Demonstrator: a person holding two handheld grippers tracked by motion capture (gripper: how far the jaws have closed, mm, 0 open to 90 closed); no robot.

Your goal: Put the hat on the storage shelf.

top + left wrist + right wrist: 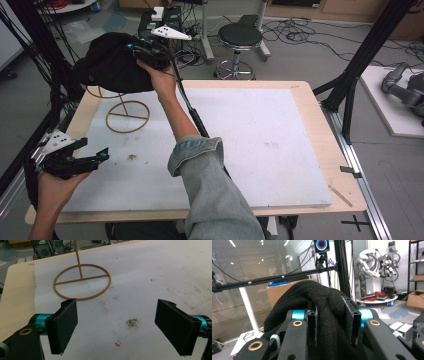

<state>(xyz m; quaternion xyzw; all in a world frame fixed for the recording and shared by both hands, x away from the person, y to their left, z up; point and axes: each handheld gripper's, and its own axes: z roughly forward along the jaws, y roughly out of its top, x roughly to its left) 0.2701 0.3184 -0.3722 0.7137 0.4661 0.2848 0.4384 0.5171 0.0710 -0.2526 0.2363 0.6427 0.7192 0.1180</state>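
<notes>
Right gripper (150, 54), reaching across to the far left corner of the table (310, 150), has its jaws clamped on a bunched fold of a black knitted hat (107, 62), which sits up in the air over the top of a thin gold wire stand (127, 115). The stand's upright rod rises from a round ring base lying flat on the white mat (250, 145); its long axis is vertical, and the hat hides its upper end. The hat's opening appears to face downward, though the fabric is too crumpled to be sure. The step looks like seating the hat on the stand or lifting it off; either way, moving straight along the rod should keep the light base from tipping. Left gripper (116, 325) hovers low over the mat near the base, jaws spread wide and empty, well placed to pin the ring.
</notes>
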